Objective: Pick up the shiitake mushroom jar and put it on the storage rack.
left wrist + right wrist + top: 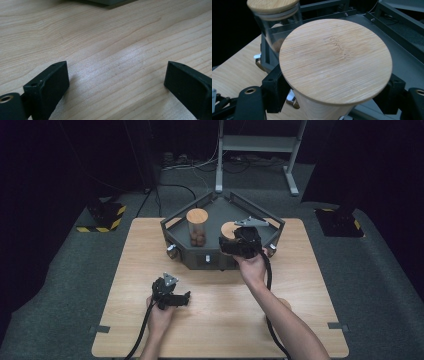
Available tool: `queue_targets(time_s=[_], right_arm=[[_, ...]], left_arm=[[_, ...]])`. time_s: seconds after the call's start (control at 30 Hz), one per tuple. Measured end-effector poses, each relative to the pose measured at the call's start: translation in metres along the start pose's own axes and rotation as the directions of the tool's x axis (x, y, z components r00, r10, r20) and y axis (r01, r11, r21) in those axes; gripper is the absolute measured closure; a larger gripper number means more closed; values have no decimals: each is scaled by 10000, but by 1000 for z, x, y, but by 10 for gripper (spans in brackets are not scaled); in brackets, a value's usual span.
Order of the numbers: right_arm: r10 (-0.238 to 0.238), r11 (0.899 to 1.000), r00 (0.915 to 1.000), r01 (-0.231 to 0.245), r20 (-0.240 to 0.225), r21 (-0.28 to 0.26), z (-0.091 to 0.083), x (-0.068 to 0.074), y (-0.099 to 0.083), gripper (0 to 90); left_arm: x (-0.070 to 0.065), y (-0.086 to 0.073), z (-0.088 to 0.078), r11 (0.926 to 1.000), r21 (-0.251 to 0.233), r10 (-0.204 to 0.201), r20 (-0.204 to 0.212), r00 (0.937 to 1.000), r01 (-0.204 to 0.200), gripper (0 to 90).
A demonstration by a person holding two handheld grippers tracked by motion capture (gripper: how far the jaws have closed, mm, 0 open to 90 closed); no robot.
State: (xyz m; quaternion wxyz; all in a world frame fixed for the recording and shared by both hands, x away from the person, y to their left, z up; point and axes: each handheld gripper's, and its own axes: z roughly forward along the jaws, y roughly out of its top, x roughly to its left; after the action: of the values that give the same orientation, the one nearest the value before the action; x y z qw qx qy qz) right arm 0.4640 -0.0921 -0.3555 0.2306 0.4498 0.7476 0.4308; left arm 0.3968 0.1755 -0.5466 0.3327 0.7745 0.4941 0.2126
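A dark grey tray (pixel 272 221) stands at the far middle of the wooden table (pixel 150 245). In it stands a glass jar (pixel 197 227) with a bamboo lid and brown nuts inside. Nearer, at the tray's front, is a second bamboo-lidded jar (pixel 229 230) with my right gripper (pixel 236 242) on it. In the right gripper view this jar's round lid (pixel 335 60) is close up. The right gripper (pixel 333 88) has a jaw tight against each side of the glass under the lid. My left gripper (pixel 185 297) lies low over the table near the front left. It is open (pixel 116 75) over bare wood.
The tray's raised rails (pixel 402 22) run round both jars, and the first jar (pixel 274 15) stands close to the left of the held one. Small metal knobs (pixel 171 251) stick out of the tray's front. A metal stand (pixel 255 142) and cables are on the floor beyond.
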Motion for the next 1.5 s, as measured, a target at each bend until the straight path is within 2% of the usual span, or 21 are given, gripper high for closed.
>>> queue_targets(time_s=[0.37,0.73,0.97,1.5], right_arm=[[277,9991,9990,-289,362,308,24,-9,10,256],[562,9971,9964,-593,642,472,44,-17,9,256],[590,9974,9945,-623,867,359,52,-21,10,256],[384,9957,9945,-463,971,797,64,-19,7,256]], left_arm=[[0,0,0,10000,-8,-10,12,10000,10,60],[1,0,0,10000,-4,25,8,10000,-25,59],[0,0,0,10000,-5,17,10,10000,-17,59],[1,0,0,10000,-3,30,8,10000,-30,59]])
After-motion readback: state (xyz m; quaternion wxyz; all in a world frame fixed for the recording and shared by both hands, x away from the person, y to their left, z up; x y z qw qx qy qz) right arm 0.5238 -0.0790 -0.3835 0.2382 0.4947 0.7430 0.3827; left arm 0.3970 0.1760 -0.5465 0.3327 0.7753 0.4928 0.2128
